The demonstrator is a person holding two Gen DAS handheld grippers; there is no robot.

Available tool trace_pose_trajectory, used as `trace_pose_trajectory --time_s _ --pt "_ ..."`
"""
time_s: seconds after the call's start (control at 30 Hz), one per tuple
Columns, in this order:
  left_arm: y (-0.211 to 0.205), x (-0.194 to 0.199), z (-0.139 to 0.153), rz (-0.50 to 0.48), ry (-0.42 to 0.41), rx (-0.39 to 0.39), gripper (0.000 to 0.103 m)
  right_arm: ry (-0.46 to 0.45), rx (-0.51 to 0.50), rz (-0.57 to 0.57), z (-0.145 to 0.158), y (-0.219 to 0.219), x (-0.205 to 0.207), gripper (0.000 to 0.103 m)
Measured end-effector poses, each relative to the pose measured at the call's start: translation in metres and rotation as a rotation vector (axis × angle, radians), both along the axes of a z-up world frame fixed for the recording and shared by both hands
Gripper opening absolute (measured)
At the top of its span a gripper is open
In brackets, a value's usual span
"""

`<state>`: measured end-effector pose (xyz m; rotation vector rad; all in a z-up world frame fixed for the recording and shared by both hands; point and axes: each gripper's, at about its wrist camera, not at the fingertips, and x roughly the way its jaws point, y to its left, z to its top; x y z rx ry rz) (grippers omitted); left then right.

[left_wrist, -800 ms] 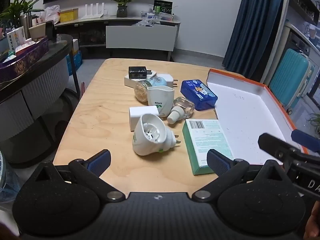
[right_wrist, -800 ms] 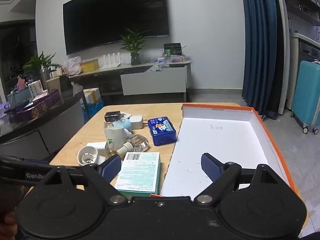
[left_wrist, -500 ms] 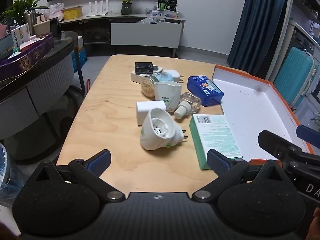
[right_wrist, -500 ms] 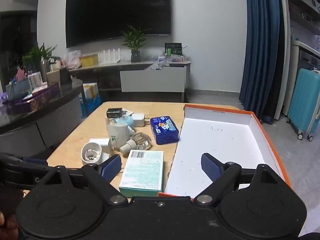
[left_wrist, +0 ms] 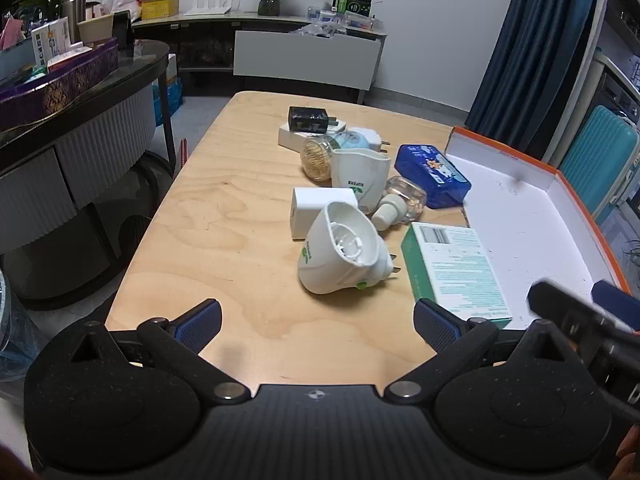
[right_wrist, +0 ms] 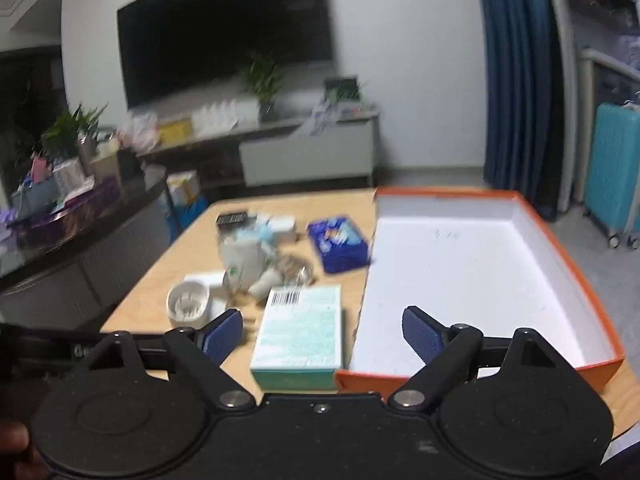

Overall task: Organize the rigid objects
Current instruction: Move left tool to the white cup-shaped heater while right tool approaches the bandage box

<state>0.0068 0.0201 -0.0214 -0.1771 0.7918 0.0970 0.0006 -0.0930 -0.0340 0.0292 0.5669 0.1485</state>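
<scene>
A cluster of small items lies on the wooden table (left_wrist: 224, 216): a white plug-in device (left_wrist: 344, 256) on its side, a green-and-white carton (left_wrist: 456, 272) (right_wrist: 300, 328), a blue case (left_wrist: 432, 176) (right_wrist: 338, 242), a clear bottle (left_wrist: 398, 204), a white cup-like housing (left_wrist: 360, 176), a white cube adapter (left_wrist: 316, 208) and a black charger (left_wrist: 308, 119). An empty orange-rimmed white box (left_wrist: 528, 216) (right_wrist: 472, 264) sits to the right. My left gripper (left_wrist: 316, 320) hovers open before the plug-in device. My right gripper (right_wrist: 322, 332) is open above the carton's near end and the box's front-left corner.
A dark curved counter (left_wrist: 72, 92) with boxes and plants stands left of the table. A low TV cabinet (left_wrist: 304, 56) and blue curtain (left_wrist: 532, 40) are behind. A teal suitcase (right_wrist: 616, 172) stands at the right. The right gripper's body (left_wrist: 588, 328) shows in the left wrist view.
Both grippers have moved forward and lower toward the table, so the items look larger. The right wrist view is now blurred from motion. Both stay open.
</scene>
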Motion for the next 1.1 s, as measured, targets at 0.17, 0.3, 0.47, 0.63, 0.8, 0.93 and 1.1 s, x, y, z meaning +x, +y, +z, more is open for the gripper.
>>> trace_pose_trajectory --time_s 0.17,0.3,0.47,0.63,0.8,0.93,1.1 --pt "0.002 0.007 -0.005 0.002 0.005 0.003 0.103 0.010 -0.022 0.016 -0.004 0.003 0.002 0.102" --pt "0.003 0.011 -0.009 -0.004 0.006 0.002 0.103 0.032 -0.023 0.026 -0.010 0.004 0.008 0.102" --pt "0.004 0.018 -0.013 -0.013 0.009 -0.002 0.103 0.047 -0.025 0.041 -0.014 0.007 0.012 0.102" --pt "0.004 0.024 -0.016 -0.023 0.013 -0.010 0.103 0.045 -0.045 0.052 -0.014 0.011 0.015 0.102" --pt "0.003 0.029 -0.018 -0.027 0.015 -0.002 0.103 0.062 -0.040 0.071 -0.017 0.014 0.019 0.102" --pt "0.002 0.033 -0.020 -0.034 0.014 0.003 0.103 0.060 -0.045 0.064 -0.018 0.013 0.022 0.102" --pt "0.001 0.037 -0.022 -0.042 0.019 0.005 0.103 0.071 -0.030 0.058 -0.020 0.009 0.024 0.102"
